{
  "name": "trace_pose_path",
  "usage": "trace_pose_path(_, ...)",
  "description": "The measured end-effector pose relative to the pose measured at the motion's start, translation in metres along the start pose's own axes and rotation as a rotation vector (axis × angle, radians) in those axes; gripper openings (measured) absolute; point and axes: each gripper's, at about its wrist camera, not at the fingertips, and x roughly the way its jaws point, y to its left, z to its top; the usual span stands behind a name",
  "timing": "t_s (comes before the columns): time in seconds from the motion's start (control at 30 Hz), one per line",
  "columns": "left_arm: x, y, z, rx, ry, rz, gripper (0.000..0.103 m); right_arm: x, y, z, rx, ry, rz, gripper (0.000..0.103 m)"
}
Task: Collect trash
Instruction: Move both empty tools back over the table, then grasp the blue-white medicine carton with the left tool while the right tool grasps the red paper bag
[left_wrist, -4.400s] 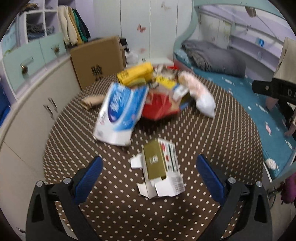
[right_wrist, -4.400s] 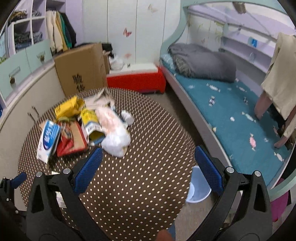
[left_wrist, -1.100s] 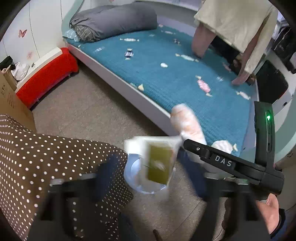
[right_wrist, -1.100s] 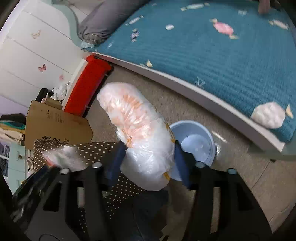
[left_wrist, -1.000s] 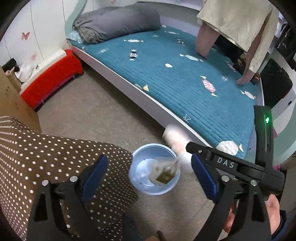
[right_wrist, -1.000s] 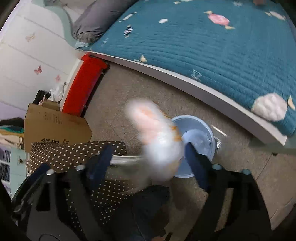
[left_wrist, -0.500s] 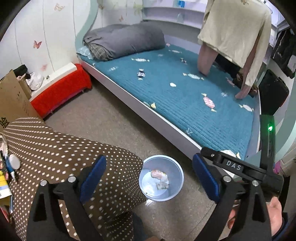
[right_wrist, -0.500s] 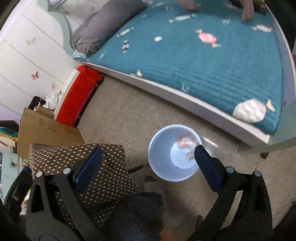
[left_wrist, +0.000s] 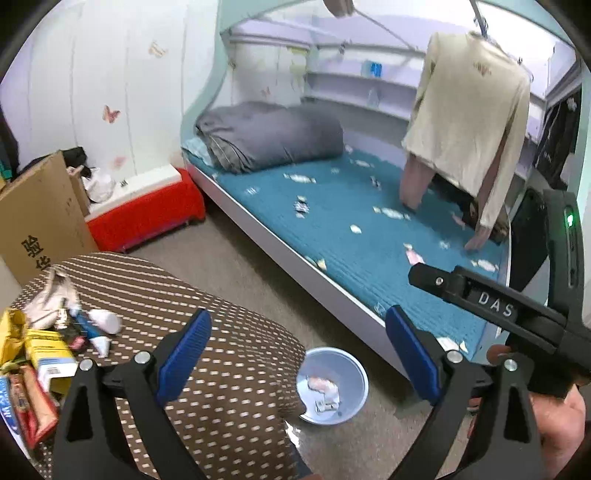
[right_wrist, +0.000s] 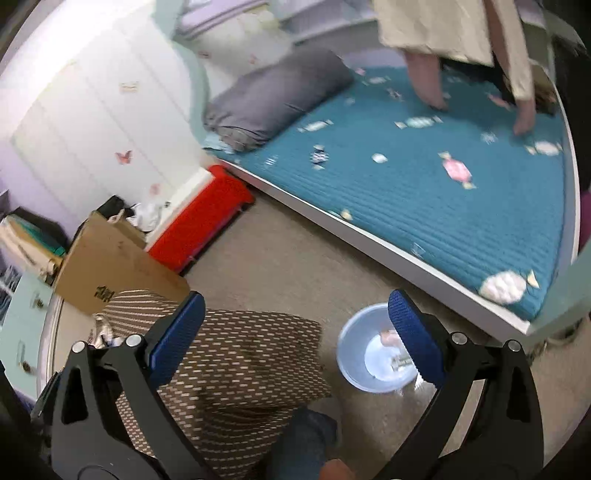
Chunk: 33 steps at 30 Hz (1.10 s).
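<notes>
We see both tools empty: left tool (left_wrist: 297, 356), right tool (right_wrist: 295, 326) jaws spread. Remaining trash pile (left_wrist: 44, 343) on tabletop (left_wrist: 221, 387) lies far left, nearer left tool; bin (left_wrist: 332, 384) below.

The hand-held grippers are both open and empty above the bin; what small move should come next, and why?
Probably swing the left hand-held gripper back over the dotted table toward the trash pile. The bin holds dropped pieces, the right hand-held gripper is also empty, and yellow and red packets lie on the table.
</notes>
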Motion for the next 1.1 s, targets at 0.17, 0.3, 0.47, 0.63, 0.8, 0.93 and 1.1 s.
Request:
trace_pose_path(0.17,-0.042,0.027,-0.003,-0.020,-0.076,0.047,0.093,-0.013,0.050,-0.004,-0.099,-0.011,0.055,0.097)
trace_pose_path(0.3,-0.069,0.050,-0.008,-0.045,-0.117,0.091,0.093,-0.021,0.089,-0.013,-0.178,-0.008,0.112,0.097)
trace_pose_path(0.47,-0.102,0.085,-0.018,-0.083,-0.160,0.150,0.093,-0.028,0.130,-0.025,-0.234,-0.009,0.170,0.097)
trace_pose_path(0.63,-0.124,0.124,-0.034,-0.146,-0.174,0.201,0.093,-0.026,0.177,-0.047,-0.331,0.014,0.227,0.097)
trace_pose_path(0.8,-0.148,0.166,-0.058,-0.205,-0.191,0.296,0.093,-0.016,0.216,-0.075,-0.406,0.070,0.279,0.097)
trace_pose_path(0.93,-0.169,0.207,-0.081,-0.259,-0.186,0.386,0.093,-0.006,0.244,-0.099,-0.468,0.119,0.315,0.097)
trace_pose_path(1.1,-0.179,0.257,-0.110,-0.322,-0.145,0.475,0.093,0.007,0.270,-0.121,-0.525,0.166,0.334,0.097)
